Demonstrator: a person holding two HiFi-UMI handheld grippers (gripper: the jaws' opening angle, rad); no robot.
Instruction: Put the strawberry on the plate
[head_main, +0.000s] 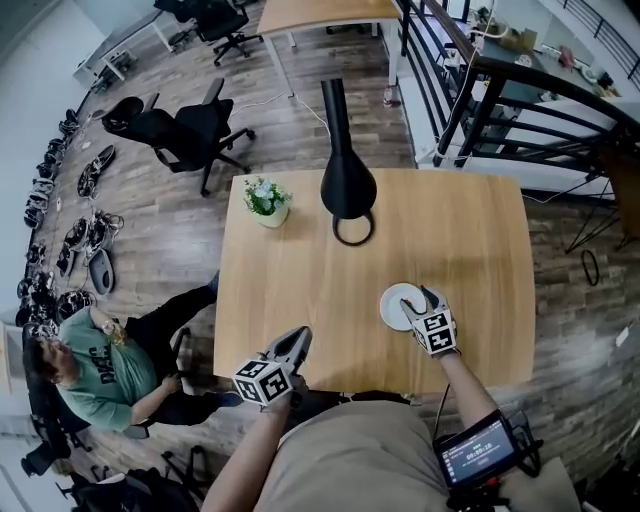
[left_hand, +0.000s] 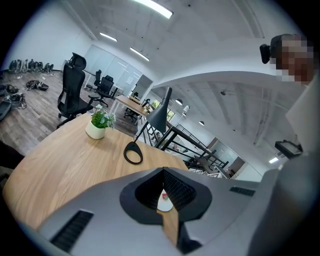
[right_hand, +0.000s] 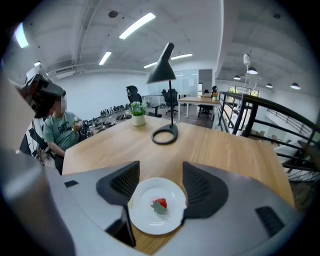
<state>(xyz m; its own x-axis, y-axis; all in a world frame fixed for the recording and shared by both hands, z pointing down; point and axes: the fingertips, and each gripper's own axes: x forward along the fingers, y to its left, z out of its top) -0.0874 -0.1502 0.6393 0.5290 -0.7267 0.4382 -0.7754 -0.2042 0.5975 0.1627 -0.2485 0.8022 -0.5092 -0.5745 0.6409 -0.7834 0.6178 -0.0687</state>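
The table (head_main: 300, 280) carries a black lamp (head_main: 347, 180) and a small potted plant (head_main: 266, 200) at its far side, both well apart from the work, so neither should get in the way.

The left gripper (head_main: 298, 340) hangs over the near edge of the table with its jaws together and nothing between them. It has no part in this step and is best kept where it is.

The right gripper (right_hand: 161, 165) hovers above the plate (right_hand: 145, 220) with its jaws wide apart and its pads touching nothing. The plate sits near the table's near right side.

The strawberry (right_hand: 160, 203) lies near the middle of the plate, red body with its green leaves to one side, free of both jaws. The placing looks done, so what remains is a clean withdrawal. That means keeping the jaws spread, drawing the right gripper up and back toward the person rather than sideways, and staying clear of the rim, since a light plate on smooth wood would likely slide if clipped. The fruit may also roll if bumped.
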